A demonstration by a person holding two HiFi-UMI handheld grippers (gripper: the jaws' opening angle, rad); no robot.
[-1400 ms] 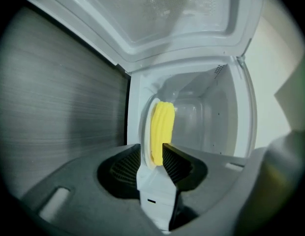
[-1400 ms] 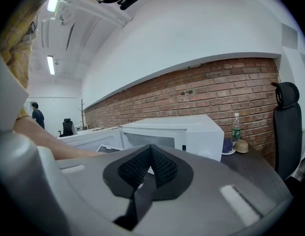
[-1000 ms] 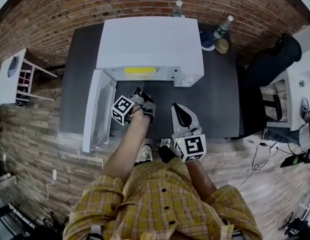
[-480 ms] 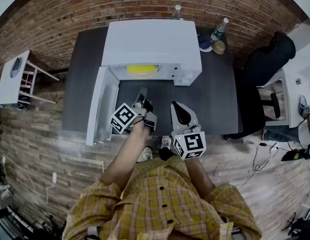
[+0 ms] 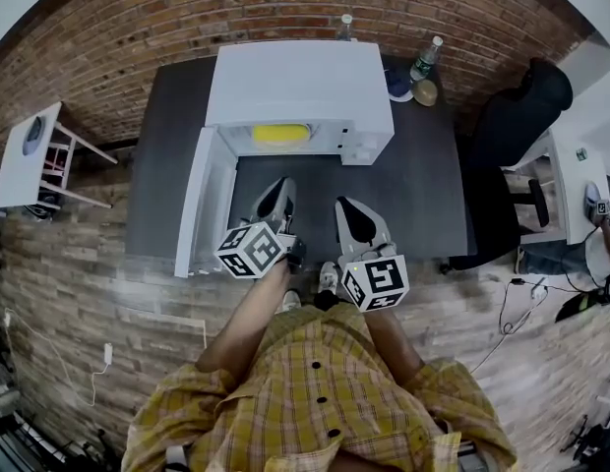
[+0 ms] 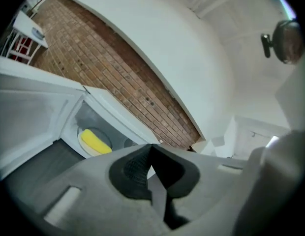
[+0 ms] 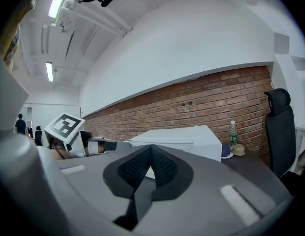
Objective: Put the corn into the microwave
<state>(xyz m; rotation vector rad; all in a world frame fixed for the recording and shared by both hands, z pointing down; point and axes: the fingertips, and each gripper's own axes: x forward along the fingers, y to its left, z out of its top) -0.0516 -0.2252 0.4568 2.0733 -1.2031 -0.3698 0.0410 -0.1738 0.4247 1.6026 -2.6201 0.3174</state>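
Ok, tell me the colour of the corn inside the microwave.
Yellow corn, clearest in the head view.

1. No words or numbers could be read anywhere.
2. The cubes on the left gripper (image 5: 275, 193) and the right gripper (image 5: 349, 212) had only black-and-white square patterns.
3. The label on the bottle (image 5: 424, 59) was too small to read.

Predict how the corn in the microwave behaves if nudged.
The corn looks rounded and lies on its side, so it would probably roll. It seems stiff, holding its shape. Being small beside the microwave, it is likely light.
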